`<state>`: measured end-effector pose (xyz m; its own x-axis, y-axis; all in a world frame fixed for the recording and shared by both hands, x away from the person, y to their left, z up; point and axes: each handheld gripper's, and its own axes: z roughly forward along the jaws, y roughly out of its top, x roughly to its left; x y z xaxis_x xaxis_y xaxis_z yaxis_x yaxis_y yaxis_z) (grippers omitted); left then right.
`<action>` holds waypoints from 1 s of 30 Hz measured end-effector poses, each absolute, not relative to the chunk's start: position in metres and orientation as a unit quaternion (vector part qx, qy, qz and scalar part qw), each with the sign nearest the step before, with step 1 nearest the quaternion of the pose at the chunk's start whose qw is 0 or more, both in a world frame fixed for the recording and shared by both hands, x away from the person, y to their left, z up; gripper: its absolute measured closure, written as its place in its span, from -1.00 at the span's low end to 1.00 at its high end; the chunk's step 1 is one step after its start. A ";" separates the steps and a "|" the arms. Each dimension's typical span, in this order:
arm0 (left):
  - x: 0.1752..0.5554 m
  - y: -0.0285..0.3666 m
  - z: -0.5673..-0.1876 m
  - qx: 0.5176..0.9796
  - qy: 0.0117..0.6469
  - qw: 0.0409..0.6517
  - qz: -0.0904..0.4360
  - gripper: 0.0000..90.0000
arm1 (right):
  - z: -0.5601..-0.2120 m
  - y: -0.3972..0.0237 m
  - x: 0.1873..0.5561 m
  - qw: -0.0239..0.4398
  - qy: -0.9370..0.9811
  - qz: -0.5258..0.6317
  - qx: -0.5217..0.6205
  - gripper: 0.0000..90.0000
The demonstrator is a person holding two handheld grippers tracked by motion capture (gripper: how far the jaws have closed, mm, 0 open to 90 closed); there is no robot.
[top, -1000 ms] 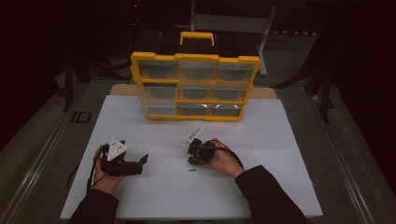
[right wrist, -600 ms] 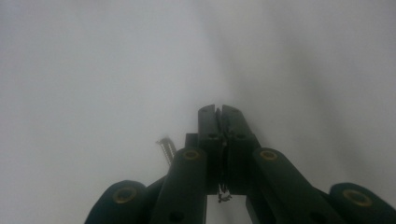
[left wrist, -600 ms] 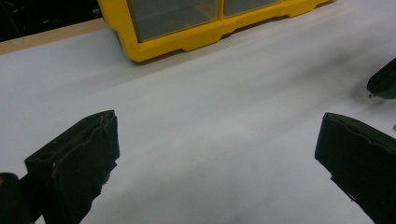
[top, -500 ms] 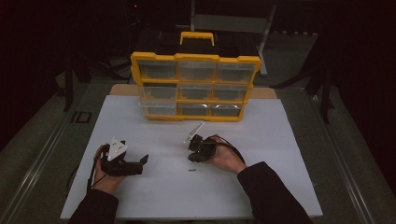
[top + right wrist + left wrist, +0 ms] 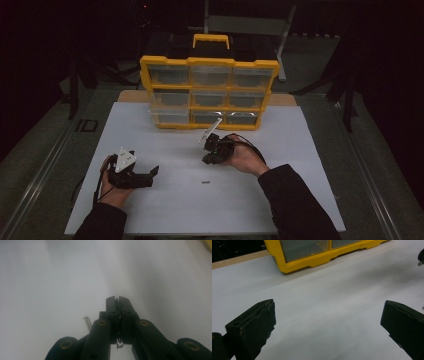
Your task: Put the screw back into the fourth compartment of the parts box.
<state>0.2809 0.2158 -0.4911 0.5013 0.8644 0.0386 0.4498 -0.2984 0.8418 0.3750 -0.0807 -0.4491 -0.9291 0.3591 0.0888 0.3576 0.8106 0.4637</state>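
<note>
High view, with the two gripper views. I hold the left tool low over the white sheet that covers the bench, near its front left part. Its jaws are spread wide, and the left gripper view shows bare sheet between them.

The right tool sits nearer the middle of the sheet, tips angled down toward it, in front of the yellow drawer organizer and apart from it. Its jaws are pressed together, as the right gripper view shows. A tiny speck appears low in the slit between them, too small for me to tell what it is.

The small dark piece lies on the sheet between the two tools, just in front of the right tool's tips and touching neither tool. In the right gripper view a thin pin-like shape lies on the sheet beside the closed jaws. I cannot tell whether it is the same piece.

The organizer stands upright at the back of the sheet, and its lower corner appears in the left gripper view.
</note>
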 end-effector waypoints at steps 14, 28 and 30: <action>0.281 0.216 -0.491 0.765 0.429 0.408 0.254 -0.99 | -0.415 -0.082 0.393 0.017 0.947 0.260 0.187 0.95; 0.281 0.216 -0.491 0.765 0.429 0.409 0.254 -0.99 | -0.379 -0.074 0.402 0.033 0.947 0.268 0.175 0.95; 0.281 0.216 -0.491 0.765 0.429 0.409 0.254 -0.99 | -0.372 -0.074 0.404 0.034 0.946 0.270 0.176 0.95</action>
<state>0.2806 0.2160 -0.4909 0.5039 0.8630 0.0369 0.4479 -0.2976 0.8431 0.4036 -0.0735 -0.3721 -0.9360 0.3507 0.0310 0.3144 0.7929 0.5220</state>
